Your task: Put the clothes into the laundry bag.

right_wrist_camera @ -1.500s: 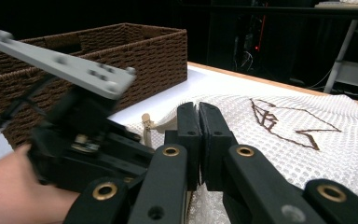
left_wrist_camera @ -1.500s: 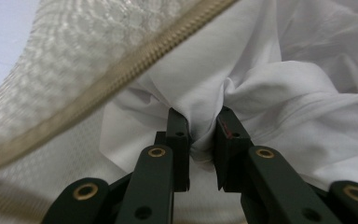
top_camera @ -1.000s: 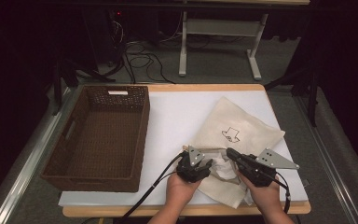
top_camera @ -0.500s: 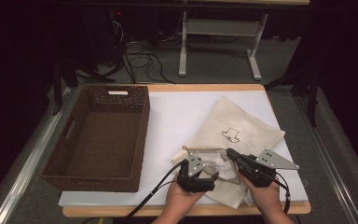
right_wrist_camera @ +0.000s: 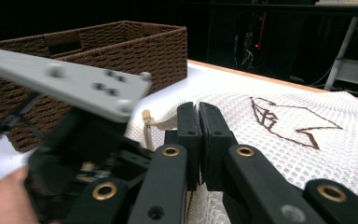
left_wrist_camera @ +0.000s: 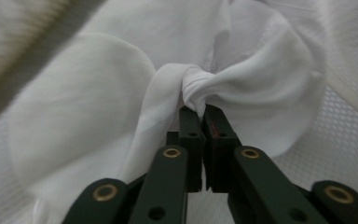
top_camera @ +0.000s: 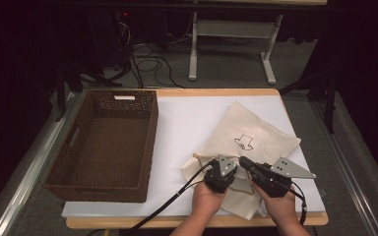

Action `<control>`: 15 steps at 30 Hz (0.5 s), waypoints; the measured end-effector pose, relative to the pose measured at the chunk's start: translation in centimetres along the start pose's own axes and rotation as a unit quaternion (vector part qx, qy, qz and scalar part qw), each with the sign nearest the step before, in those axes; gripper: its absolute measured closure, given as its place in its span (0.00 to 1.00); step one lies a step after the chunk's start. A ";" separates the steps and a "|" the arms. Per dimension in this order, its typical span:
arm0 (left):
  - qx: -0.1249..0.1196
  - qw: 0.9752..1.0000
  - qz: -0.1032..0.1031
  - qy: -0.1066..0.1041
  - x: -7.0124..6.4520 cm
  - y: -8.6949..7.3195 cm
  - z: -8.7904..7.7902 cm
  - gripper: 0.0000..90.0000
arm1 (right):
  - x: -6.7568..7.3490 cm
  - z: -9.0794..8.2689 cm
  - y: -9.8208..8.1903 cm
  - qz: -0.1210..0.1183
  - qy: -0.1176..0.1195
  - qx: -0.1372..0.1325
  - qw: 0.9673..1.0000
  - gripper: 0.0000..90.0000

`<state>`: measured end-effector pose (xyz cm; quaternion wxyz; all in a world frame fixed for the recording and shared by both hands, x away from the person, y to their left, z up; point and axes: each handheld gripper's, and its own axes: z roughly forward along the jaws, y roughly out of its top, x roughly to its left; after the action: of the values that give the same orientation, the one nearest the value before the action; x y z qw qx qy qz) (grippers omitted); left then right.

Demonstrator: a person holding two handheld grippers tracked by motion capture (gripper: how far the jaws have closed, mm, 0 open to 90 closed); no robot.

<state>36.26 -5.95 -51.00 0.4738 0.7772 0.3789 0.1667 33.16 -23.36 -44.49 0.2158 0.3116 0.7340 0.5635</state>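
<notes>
Left gripper [left_wrist_camera: 199, 108] shifted, pinching white cloth [left_wrist_camera: 242, 88]; basket [top_camera: 103, 142].

Mesh bag [top_camera: 248, 135]: cream, fine honeycomb weave, dark brown line drawing [top_camera: 244, 143] on its face. Cloth [left_wrist_camera: 242, 88] at the bag mouth: plain white. Basket [top_camera: 59, 169]: dark brown woven wicker, small white label [top_camera: 123, 97] on the far wall. Table cover [top_camera: 187, 123]: white; table edge [top_camera: 216, 92]: light wood. Left gripper [top_camera: 220, 173] and right gripper [top_camera: 263, 172]: black bodies, brass-coloured rivets, grey plates
</notes>
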 end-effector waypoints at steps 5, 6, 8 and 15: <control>-0.015 1.000 -0.002 -0.008 -0.4 -0.6 -1.1 0.59 | -0.2 -0.2 -0.1 0.002 0.000 -0.001 1.000 0.99; -0.016 1.000 -0.003 -0.012 -0.4 -0.7 -1.4 0.52 | -0.2 -0.2 -0.1 0.003 0.000 -0.001 1.000 0.99; -0.019 1.000 -0.003 -0.016 -0.4 -0.8 -2.3 0.44 | -0.2 -0.1 -0.1 0.004 -0.001 0.000 1.000 0.99; -0.036 0.999 -0.004 -0.021 0.2 -1.2 -4.9 0.32 | -0.1 -0.2 0.0 0.002 -0.002 -0.002 1.000 0.99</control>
<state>32.91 -2.49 -49.64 0.5101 0.7613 0.3660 0.1617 33.12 -23.56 -44.42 0.2163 0.3139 0.7320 0.5646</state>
